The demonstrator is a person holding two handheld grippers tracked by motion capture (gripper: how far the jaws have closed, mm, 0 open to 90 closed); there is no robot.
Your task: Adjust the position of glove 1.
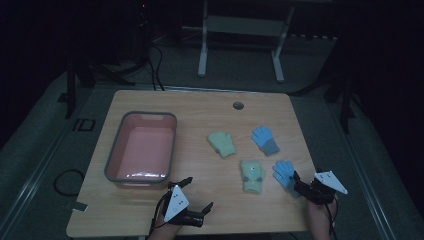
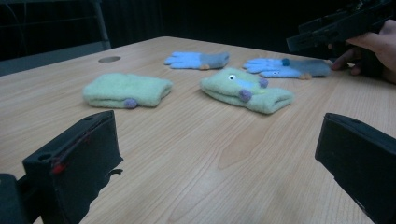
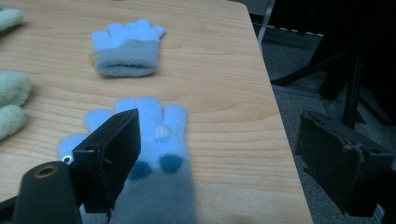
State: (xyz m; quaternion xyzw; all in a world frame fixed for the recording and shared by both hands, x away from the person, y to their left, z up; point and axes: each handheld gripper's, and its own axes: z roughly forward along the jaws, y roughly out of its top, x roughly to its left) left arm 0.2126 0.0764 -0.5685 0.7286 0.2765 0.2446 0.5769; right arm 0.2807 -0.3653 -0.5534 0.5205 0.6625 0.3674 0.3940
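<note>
- Near the worktop's right front corner, my right hand-held gripper stands with jaws apart over the nearer blue glove.
- My left hand-held gripper gapes wide, holding nothing.

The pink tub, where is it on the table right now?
In the high view the pink tub sits on the table's left half, left of the green gloves and just beyond the left gripper.

Four gloves right of the tub, seemingly on the table.
</note>
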